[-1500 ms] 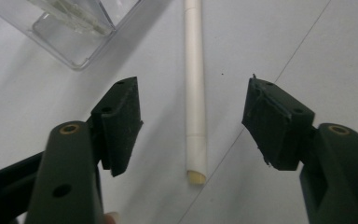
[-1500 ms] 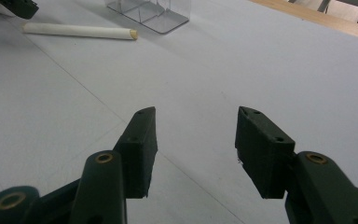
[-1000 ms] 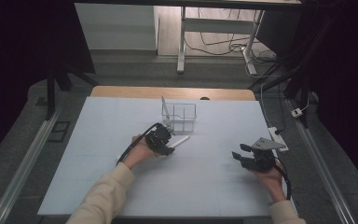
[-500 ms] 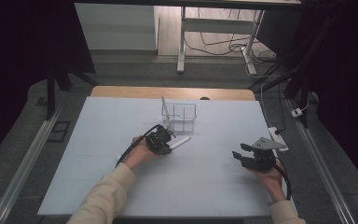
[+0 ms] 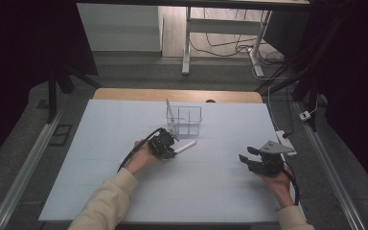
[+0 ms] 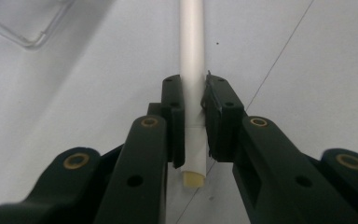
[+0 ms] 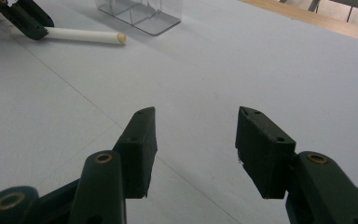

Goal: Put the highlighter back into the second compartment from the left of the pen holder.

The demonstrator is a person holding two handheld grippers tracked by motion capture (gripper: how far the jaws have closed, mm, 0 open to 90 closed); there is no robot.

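A white tube (image 5: 186,145) lies on the pale table sheet (image 5: 196,196), just in front of a clear plastic box (image 5: 184,120). My left gripper (image 5: 170,152) is shut on the tube's near end. In the left gripper view the two pads (image 6: 175,105) press the tube (image 6: 192,37) from both sides, and its cream-coloured tip pokes out behind them. My right gripper (image 5: 246,157) rests at the right of the table, open, with nothing between its jaws (image 7: 196,119). The right gripper view shows the tube (image 7: 81,35) and the left gripper (image 7: 28,23) far off.
The clear box (image 7: 140,11) has a lid or flap standing up at its left. A wooden table edge (image 5: 124,94) runs along the far side. A white power strip (image 5: 285,141) lies past the right edge. Bare sheet lies between the two hands.
The left gripper's jaws have closed onto the white tube. Both hands and the tube stay where they were.
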